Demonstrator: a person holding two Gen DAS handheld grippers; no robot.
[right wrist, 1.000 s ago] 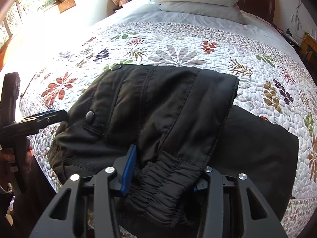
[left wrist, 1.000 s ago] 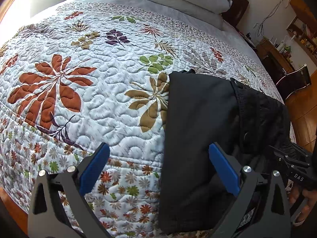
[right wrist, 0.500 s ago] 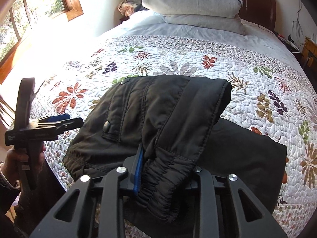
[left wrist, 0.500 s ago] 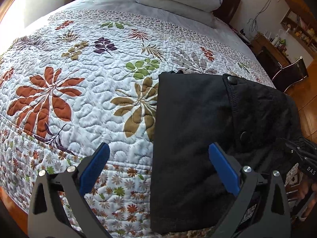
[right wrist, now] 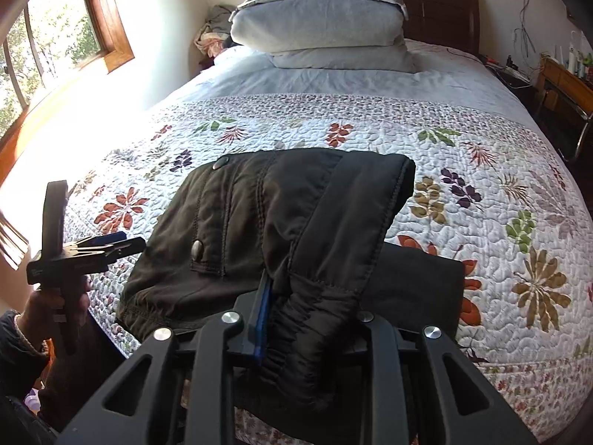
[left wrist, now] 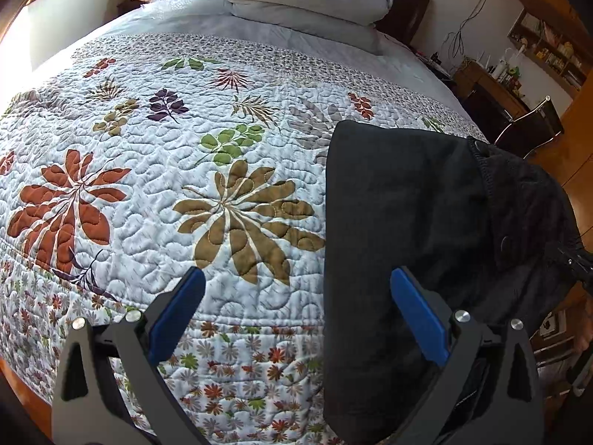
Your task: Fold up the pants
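Right tool (right wrist: 311, 319): its fingers are clamped on a bunched, elasticated edge of the black pants (right wrist: 281, 222), one blue pad (right wrist: 262, 319) showing just left of the gathered cloth. Compared with the frame a second ago, the gripped edge is raised higher off the quilt, and the upper layer of cloth slopes from the tool down to a rounded fold at the far side. Two snap buttons show on the left part of this layer. A flat lower layer of the pants lies on the quilt to the right, beneath the lifted part.

Left tool (left wrist: 296, 304): its fingers stand wide apart and hold nothing; the right blue pad (left wrist: 418, 319) overlaps the near left edge of the pants (left wrist: 407, 222), the left pad is over bare quilt. Compared with a second ago, more of the quilt and the pillows enters this view. In the right wrist view the left tool (right wrist: 111, 246) is held in the left hand (right wrist: 55, 304) off the left edge of the bed, just beside the pants.

The pants lie near the foot of the bed on a leaf-patterned quilt (left wrist: 148, 185). Two stacked pillows (right wrist: 322, 26) sit at the headboard (right wrist: 441, 11). Containers: none in view.
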